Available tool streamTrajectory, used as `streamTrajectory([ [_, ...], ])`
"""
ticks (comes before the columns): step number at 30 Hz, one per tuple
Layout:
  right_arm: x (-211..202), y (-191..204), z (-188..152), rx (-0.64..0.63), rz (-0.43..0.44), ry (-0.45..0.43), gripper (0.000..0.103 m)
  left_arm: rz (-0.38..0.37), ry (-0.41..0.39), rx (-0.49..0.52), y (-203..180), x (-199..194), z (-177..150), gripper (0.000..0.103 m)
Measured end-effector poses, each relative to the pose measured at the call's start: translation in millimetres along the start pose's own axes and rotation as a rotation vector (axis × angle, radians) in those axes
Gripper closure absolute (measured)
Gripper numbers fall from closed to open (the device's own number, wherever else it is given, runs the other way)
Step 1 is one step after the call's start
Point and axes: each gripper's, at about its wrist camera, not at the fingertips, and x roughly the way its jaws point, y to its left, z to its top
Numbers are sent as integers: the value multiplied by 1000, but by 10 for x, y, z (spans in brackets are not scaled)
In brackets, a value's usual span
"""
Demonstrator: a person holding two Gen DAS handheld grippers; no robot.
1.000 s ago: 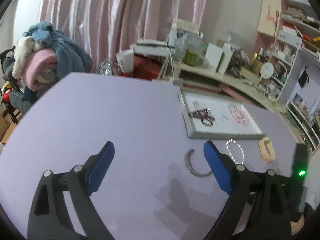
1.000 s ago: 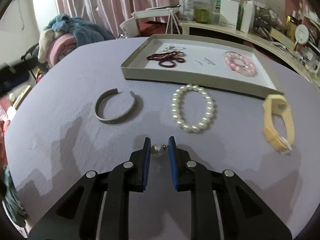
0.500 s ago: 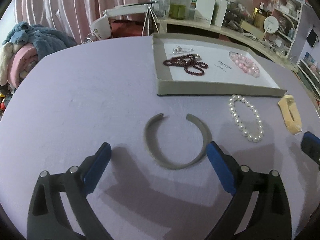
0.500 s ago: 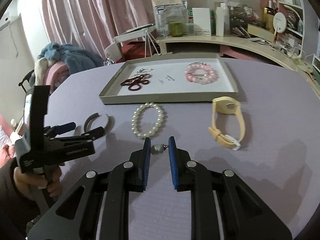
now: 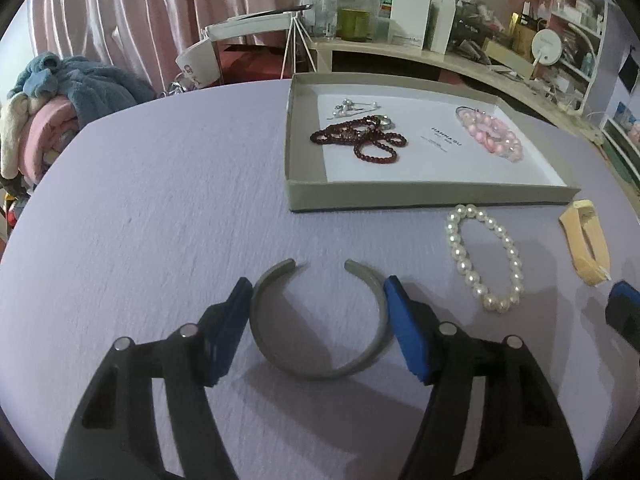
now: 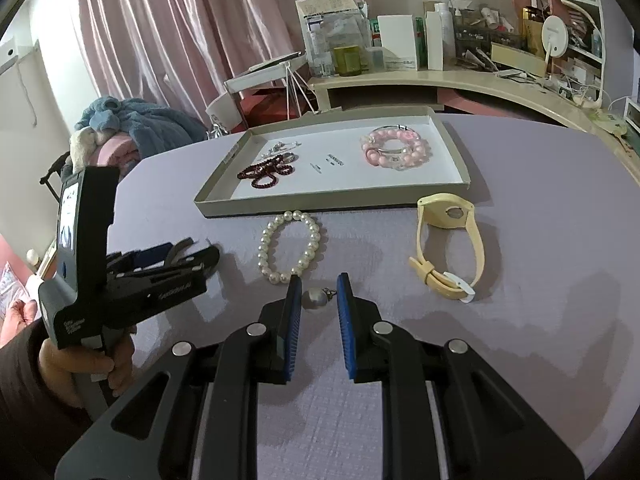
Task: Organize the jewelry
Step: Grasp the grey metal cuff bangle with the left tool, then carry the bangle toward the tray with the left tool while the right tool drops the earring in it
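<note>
A grey open cuff bracelet (image 5: 320, 320) lies on the lilac table between the fingers of my left gripper (image 5: 318, 300), which is open with its blue pads close to both sides of the cuff. My right gripper (image 6: 319, 296) is shut on a small pearl pendant (image 6: 314, 299), touching the left pad, held just above the table. A white pearl bracelet (image 6: 290, 246) and a cream watch (image 6: 448, 240) lie in front of a shallow grey tray (image 6: 332, 202) holding a dark red bead string (image 6: 266, 172), a pink bead bracelet (image 6: 396, 152) and small silver pieces.
The left gripper's body (image 6: 120, 264) and the hand holding it fill the left of the right wrist view. A cluttered shelf desk (image 6: 460, 80) and pink curtain stand behind the table. A pile of blankets (image 5: 48, 120) sits at the far left.
My left gripper has moved forward and lowered around the grey cuff, its fingers narrowing toward it. My right gripper has stayed holding the pearl pendant, its jaws slightly wider.
</note>
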Motion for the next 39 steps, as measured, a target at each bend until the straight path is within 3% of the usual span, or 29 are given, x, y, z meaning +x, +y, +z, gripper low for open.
streamTrajectory([
  [4,-81,16,28,0,3,-26,84,-15,-52,-27,110,-230,-7,36],
  [11,-276,60,111,0,10,-89,84,-56,-258,-42,219,-1034,104,37],
  [16,-388,102,135,-7,9,-120,84,-87,-341,-34,164,-1399,123,36],
  [28,-452,34,212,-6,-17,-152,84,-122,-352,-24,46,-1529,89,36],
  [34,-332,-129,675,25,-60,-209,84,-130,-351,-41,58,-1428,194,36],
  [39,89,-300,1090,62,-80,-179,84,-137,-358,-56,55,-1307,365,36],
])
